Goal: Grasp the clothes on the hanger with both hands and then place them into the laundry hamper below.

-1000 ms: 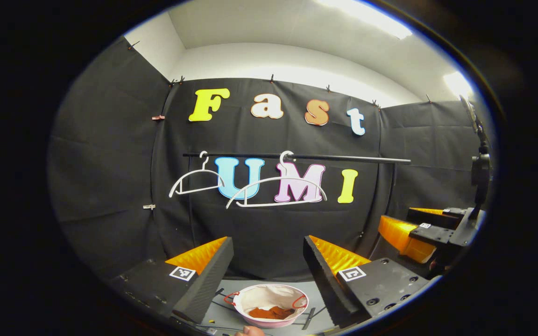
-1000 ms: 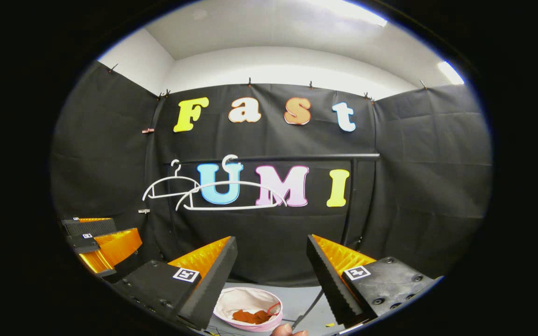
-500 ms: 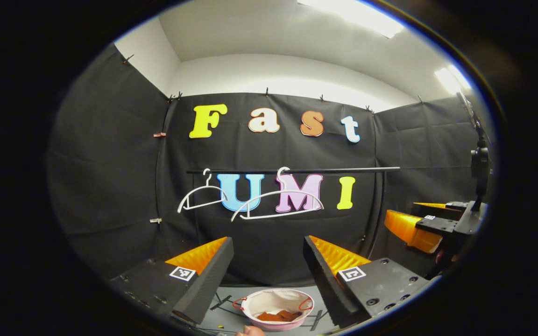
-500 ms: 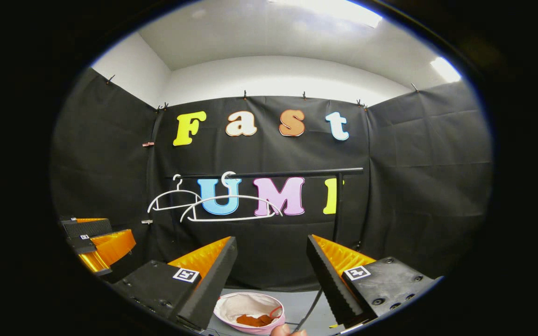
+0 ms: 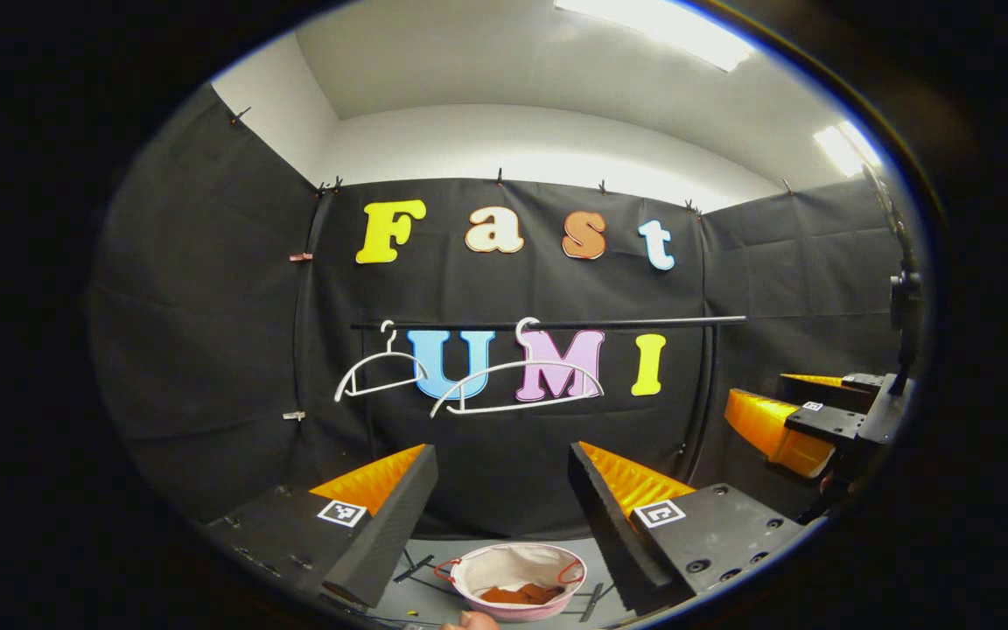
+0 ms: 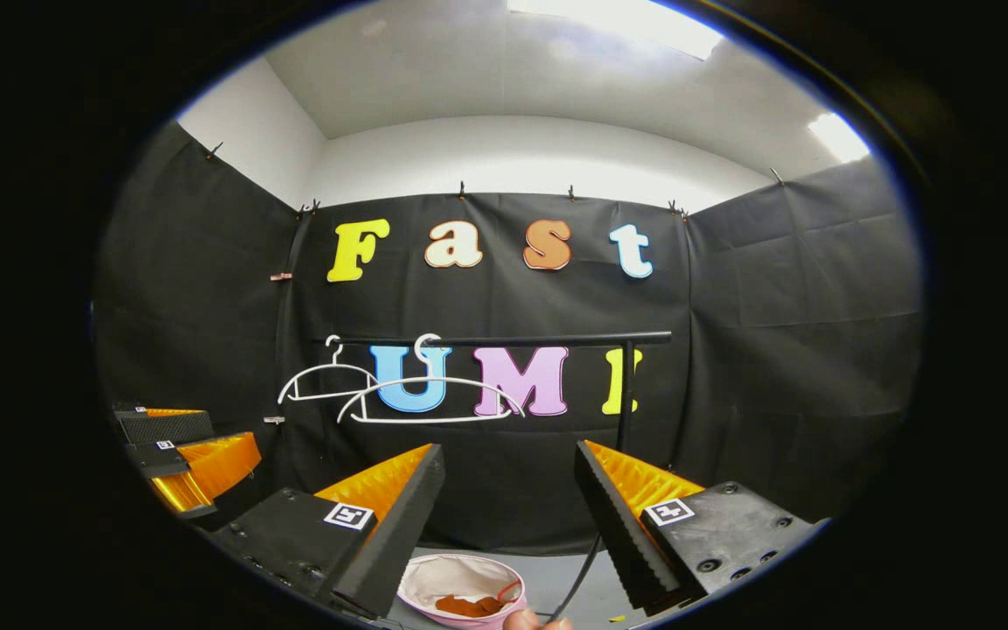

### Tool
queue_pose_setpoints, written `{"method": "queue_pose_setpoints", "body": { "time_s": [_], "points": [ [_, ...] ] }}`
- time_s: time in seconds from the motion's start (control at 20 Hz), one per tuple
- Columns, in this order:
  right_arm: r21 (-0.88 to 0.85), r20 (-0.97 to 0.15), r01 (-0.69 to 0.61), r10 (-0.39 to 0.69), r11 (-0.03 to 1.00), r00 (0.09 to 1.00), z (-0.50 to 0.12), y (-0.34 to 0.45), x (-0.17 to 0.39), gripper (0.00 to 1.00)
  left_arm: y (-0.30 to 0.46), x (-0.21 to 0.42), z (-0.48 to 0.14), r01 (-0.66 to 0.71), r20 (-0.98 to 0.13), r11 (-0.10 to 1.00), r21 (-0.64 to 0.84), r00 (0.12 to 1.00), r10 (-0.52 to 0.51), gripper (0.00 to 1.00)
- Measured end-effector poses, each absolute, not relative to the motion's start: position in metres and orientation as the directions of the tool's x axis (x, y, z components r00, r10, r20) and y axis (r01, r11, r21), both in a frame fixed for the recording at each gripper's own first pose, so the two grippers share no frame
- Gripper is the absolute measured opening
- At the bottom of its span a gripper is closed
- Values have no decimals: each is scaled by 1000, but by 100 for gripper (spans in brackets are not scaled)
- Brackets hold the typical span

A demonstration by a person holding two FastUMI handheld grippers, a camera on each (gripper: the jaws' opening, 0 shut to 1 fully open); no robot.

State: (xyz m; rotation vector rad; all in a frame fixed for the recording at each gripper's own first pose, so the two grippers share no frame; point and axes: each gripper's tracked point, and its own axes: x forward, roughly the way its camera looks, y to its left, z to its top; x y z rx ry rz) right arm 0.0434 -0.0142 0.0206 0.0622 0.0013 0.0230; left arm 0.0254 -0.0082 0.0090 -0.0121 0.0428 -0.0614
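Observation:
Two bare white hangers (image 5: 517,383) (image 5: 380,373) hang on the black rail (image 5: 626,323); they also hang bare in the right gripper view (image 6: 430,398). Below on the floor stands the round pink-rimmed hamper (image 5: 517,604) with a rust-brown garment (image 5: 521,594) lying inside. The same hamper (image 6: 462,575) and garment (image 6: 471,604) appear in the right gripper view. My left gripper (image 5: 502,490) is open and holds nothing, well back from the rail. My right gripper (image 6: 508,490) is likewise open and holds nothing. Each gripper appears at the other's side (image 5: 806,420) (image 6: 185,455).
The rail rests on a black upright post (image 6: 622,398) at its right end. A tripod-like stand (image 5: 902,297) rises at the far right of the left gripper view. A fingertip (image 5: 469,620) and thin cables (image 5: 412,569) lie near the hamper on the grey floor.
Both views have tilted upward and drawn back slightly, so the rail and hangers sit lower in frame and the hamper sinks toward the bottom edge. Both grippers stay open.

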Motion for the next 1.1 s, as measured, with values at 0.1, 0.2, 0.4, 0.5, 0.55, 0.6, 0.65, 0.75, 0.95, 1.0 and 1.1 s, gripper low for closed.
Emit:
{"method": "queue_pose_setpoints", "body": {
  "time_s": [0.1, 0.2, 0.4, 0.5, 0.55, 0.6, 0.65, 0.75, 0.95, 1.0, 1.1],
  "points": [
    [57, -4, -26, 26, 998, 1000, 19, -14, 44, 96, -10, 25, 9, 60, -46, 998, -18, 997, -60, 95],
    [56, -2, -30, 30, 998, 1000, 19, -14, 45, 96, -14, 26, 10, 65, -45, 998, -20, 997, -66, 95],
    [60, -13, -28, 29, 998, 1000, 13, -16, 46, 96, -16, 26, 7, 61, -50, 998, -23, 997, -62, 95],
    [59, -15, -25, 26, 998, 1000, 13, -18, 47, 96, -15, 26, 9, 58, -47, 998, -28, 997, -59, 95],
    [60, -12, -24, 24, 998, 1000, 14, -18, 47, 96, -15, 26, 10, 59, -45, 998, -29, 997, -60, 95],
    [59, -10, -22, 23, 998, 1000, 15, -19, 46, 100, -15, 26, 12, 59, -42, 998, -27, 997, -60, 95],
    [58, -6, -18, 18, 998, 1000, 15, -20, 45, 96, -15, 26, 13, 57, -41, 998, -24, 997, -58, 95],
    [55, -5, -15, 16, 998, 1000, 16, -21, 47, 100, -16, 27, 12, 59, -40, 998, -20, 997, -60, 92],
    [48, -9, -15, 16, 999, 1000, 15, -20, 45, 96, -20, 28, 10, 68, -46, 997, -20, 997, -69, 95],
    [47, -9, -15, 16, 999, 1000, 15, -20, 45, 96, -20, 28, 9, 69, -47, 997, -20, 996, -70, 95],
    [43, -8, -14, 14, 999, 1000, 15, -21, 44, 96, -19, 28, 9, 67, -46, 998, -20, 997, -68, 95]
  ]
}}
